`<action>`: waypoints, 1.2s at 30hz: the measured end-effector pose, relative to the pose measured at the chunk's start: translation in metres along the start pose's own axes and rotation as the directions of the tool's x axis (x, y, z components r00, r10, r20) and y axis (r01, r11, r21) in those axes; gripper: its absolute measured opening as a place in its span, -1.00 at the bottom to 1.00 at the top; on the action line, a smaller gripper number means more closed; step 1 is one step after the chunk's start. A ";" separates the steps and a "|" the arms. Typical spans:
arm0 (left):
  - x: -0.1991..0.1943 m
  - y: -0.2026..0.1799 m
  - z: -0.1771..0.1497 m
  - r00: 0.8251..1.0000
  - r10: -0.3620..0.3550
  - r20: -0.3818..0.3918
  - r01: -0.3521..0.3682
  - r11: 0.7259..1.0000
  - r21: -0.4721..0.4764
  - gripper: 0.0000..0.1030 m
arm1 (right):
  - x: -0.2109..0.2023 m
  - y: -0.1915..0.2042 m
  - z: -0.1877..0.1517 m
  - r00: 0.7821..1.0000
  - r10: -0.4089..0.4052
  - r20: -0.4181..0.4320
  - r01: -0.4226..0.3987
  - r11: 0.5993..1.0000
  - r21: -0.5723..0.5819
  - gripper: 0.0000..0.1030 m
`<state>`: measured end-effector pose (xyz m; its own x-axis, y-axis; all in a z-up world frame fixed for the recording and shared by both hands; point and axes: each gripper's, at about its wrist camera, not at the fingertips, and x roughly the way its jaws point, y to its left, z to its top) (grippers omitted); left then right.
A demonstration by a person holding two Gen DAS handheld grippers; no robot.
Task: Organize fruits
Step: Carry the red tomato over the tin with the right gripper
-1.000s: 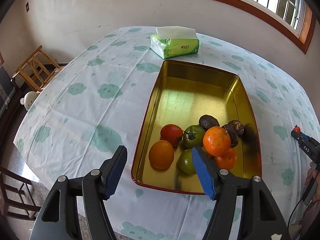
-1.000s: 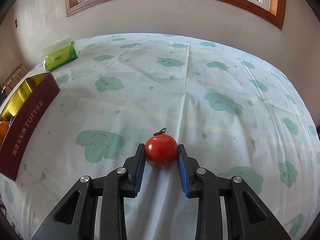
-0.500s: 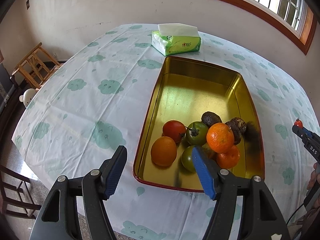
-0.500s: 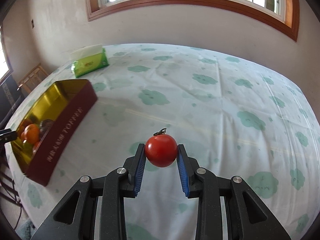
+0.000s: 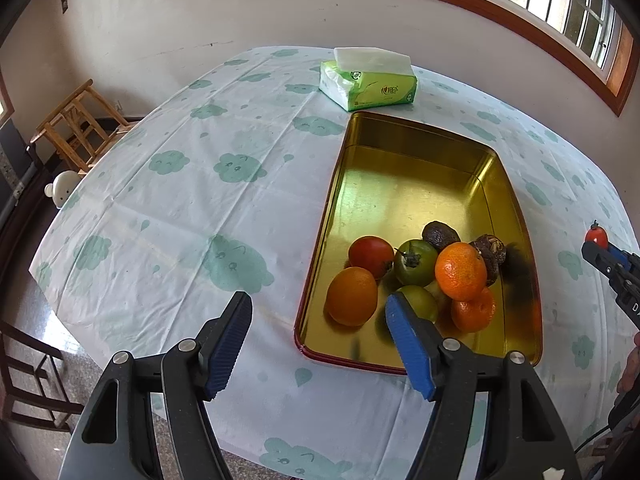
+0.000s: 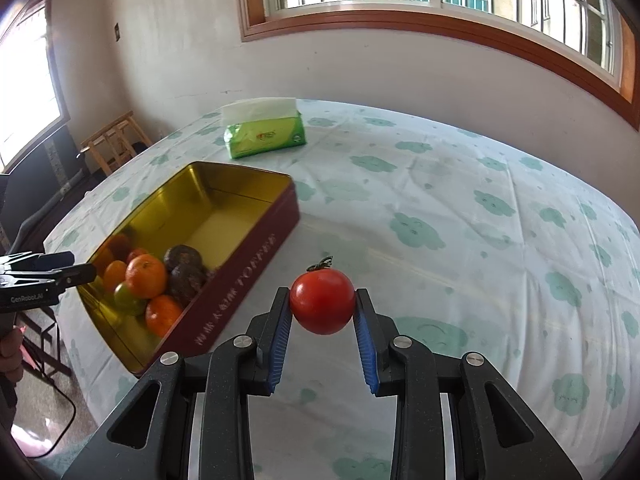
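My right gripper [image 6: 322, 308] is shut on a red tomato [image 6: 322, 306] and holds it above the tablecloth, right of the tin; the tomato also shows in the left wrist view [image 5: 596, 236]. The gold tin [image 5: 400, 184] with maroon sides [image 6: 240, 284] holds several fruits at its near end: oranges [image 5: 460, 271], a red tomato [image 5: 371, 251], green tomatoes [image 5: 415, 262] and dark fruits [image 5: 440, 234]. My left gripper [image 5: 318, 338] is open and empty, above the table at the tin's near left corner.
A green tissue pack [image 5: 368, 80] lies beyond the tin's far end. The cloud-print tablecloth [image 5: 180, 200] covers the round table. Wooden chairs [image 5: 76, 128] stand off the left side, and a wall rises behind.
My right gripper has lifted the tomato off the cloth and swung left, bringing the tin into full view. The left gripper has risen slightly and stayed open.
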<state>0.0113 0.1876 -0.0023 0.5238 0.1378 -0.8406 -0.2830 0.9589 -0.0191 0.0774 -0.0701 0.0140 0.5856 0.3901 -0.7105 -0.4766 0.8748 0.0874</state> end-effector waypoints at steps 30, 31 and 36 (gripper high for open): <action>-0.008 0.040 -0.008 0.999 0.037 0.001 -0.037 0.996 -0.080 0.30 | 0.029 0.092 0.011 0.994 0.089 -0.067 -0.098 0.986 -0.133 -0.37; -0.008 0.041 -0.008 0.999 0.039 0.001 -0.039 0.996 -0.082 0.30 | 0.030 0.094 0.011 0.994 0.089 -0.070 -0.098 0.986 -0.138 -0.37; -0.009 0.048 -0.010 0.999 0.043 0.003 -0.043 0.994 -0.096 0.30 | 0.037 0.101 0.011 0.993 0.082 -0.087 -0.094 0.983 -0.155 -0.37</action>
<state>-0.0147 0.2303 -0.0009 0.5133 0.1796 -0.8392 -0.3809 0.9240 -0.0352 0.0582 0.0362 0.0040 0.4852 0.4335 -0.7593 -0.6256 0.7789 0.0450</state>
